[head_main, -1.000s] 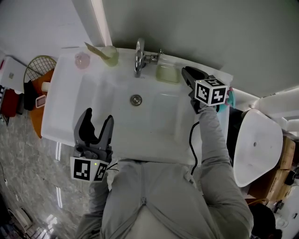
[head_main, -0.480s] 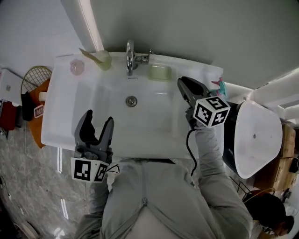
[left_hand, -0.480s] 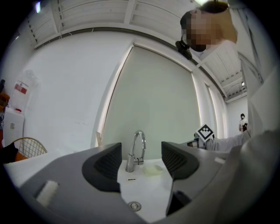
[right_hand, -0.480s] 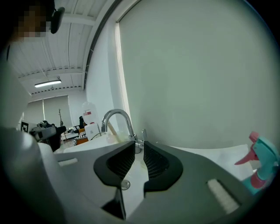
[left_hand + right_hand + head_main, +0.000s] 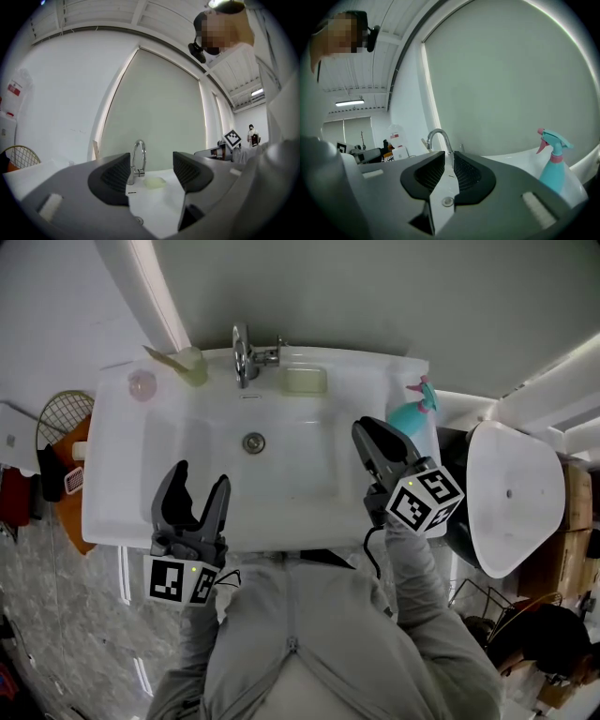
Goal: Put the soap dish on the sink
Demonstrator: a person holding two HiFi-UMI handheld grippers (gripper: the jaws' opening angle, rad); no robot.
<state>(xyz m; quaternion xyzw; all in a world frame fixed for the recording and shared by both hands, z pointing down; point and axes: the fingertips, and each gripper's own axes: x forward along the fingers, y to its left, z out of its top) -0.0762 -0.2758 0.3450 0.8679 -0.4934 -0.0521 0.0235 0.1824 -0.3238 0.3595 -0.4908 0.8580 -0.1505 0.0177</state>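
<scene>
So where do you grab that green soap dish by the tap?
Probably across its short width, pinching the front and back rims of the soap dish, coming from above. It lies flat and low, with the faucet close on its left.

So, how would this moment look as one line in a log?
soap dish: on sink ledge beside tap | left gripper: open, empty | right gripper: shut, empty
</scene>
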